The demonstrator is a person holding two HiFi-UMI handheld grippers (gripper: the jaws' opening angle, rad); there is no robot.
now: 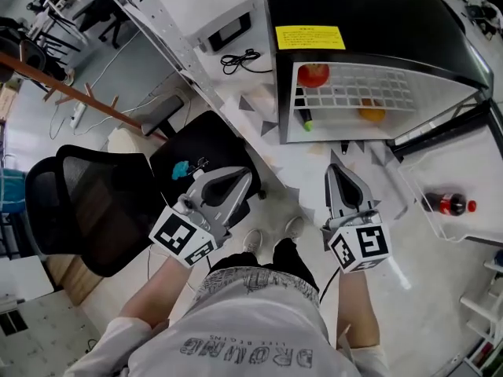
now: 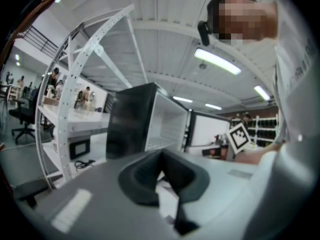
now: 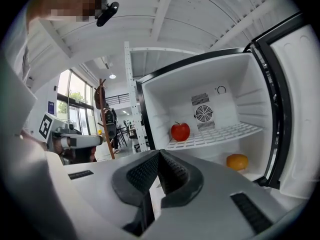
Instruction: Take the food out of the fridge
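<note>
The black fridge stands open ahead of me. A red apple rests on its white wire shelf. An orange lies on the fridge floor below that shelf. My right gripper points at the open compartment from short of it, shut and empty. My left gripper hangs to the left of the fridge, also shut with nothing in it. The fridge shows side-on in the left gripper view.
The open fridge door swings out at the right, and a cola bottle lies in its shelf. A black office chair and a black seat stand at the left. A white metal rack borders the fridge's left side.
</note>
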